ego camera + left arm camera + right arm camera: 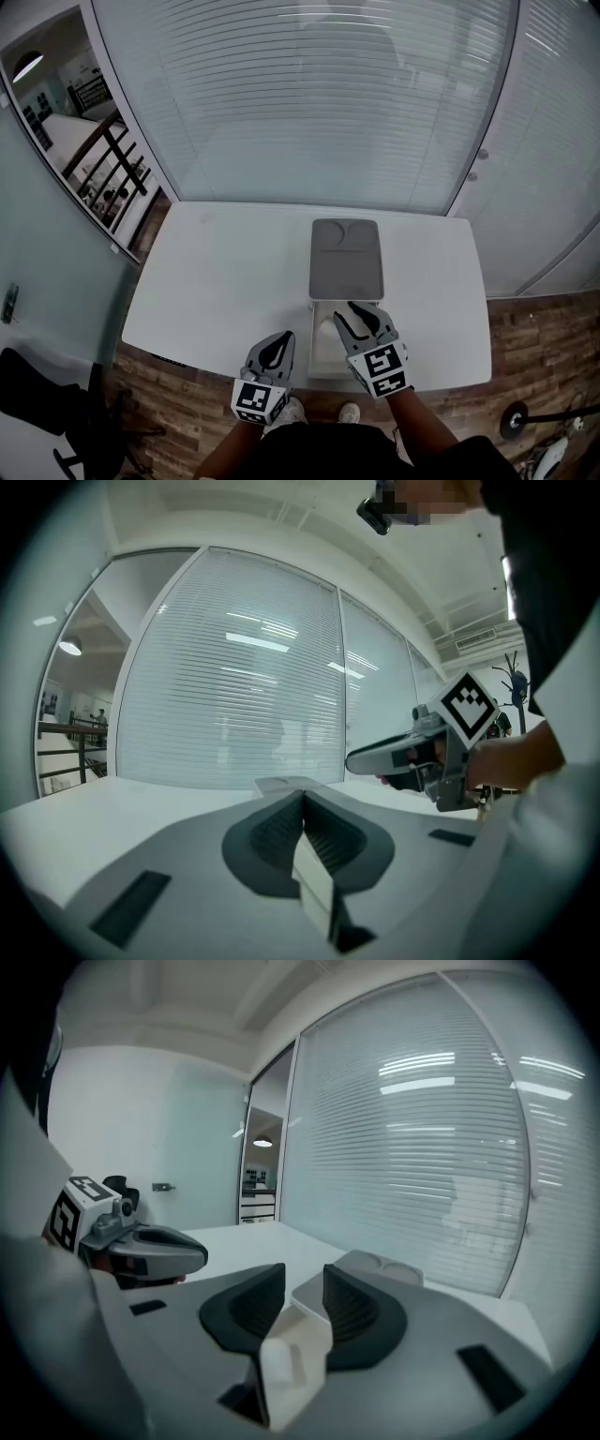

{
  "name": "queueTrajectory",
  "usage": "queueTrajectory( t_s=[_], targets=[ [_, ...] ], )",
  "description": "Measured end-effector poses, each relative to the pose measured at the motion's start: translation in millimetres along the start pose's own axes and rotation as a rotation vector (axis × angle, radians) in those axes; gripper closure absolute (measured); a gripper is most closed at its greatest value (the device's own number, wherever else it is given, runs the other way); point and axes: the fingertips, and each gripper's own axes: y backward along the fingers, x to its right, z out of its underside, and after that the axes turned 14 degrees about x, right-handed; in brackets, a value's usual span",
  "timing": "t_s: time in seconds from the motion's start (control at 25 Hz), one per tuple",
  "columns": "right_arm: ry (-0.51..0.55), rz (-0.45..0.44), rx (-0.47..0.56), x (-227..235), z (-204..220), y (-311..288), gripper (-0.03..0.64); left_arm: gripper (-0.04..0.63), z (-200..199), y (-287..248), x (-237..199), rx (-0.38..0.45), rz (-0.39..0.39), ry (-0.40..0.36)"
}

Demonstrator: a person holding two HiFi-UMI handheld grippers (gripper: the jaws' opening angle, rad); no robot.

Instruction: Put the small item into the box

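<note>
An open box lies on the white table [216,281]: its grey lid [346,260] is flat toward the far side and its white base [322,354] sits near the front edge. My right gripper [345,311] hovers over the base, pointing toward the lid [380,1265]. Its jaws stand apart, and no item shows between the pads [347,1302]. My left gripper [279,337] rests just left of the box at the table's front edge, its jaws meeting at the tips [303,794]. I cannot make out the small item in any view.
A glass wall with blinds [319,103] runs behind the table. The table's front edge [187,358] lies right under the grippers, with wood floor [544,328] beyond. Each gripper shows in the other's view: the right gripper [394,757] and the left gripper [155,1246].
</note>
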Motion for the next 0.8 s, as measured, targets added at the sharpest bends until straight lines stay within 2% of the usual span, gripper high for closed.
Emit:
queueTrajectory(
  t_s=[0.2,0.48,0.8],
  targets=[
    [-0.002,0.068,0.087,11,-20,10,0.536,0.584,-7,-9,3,0.013,0.016,0.006],
    [0.021,0.12,0.13,20,-28,21,0.608,0.584,-9,-18,10,0.01,0.04,0.011],
    [0.009,0.159,0.17,24,-37,26,0.611,0.584,-7,-20,6,-0.004,0.034,0.024]
  ],
)
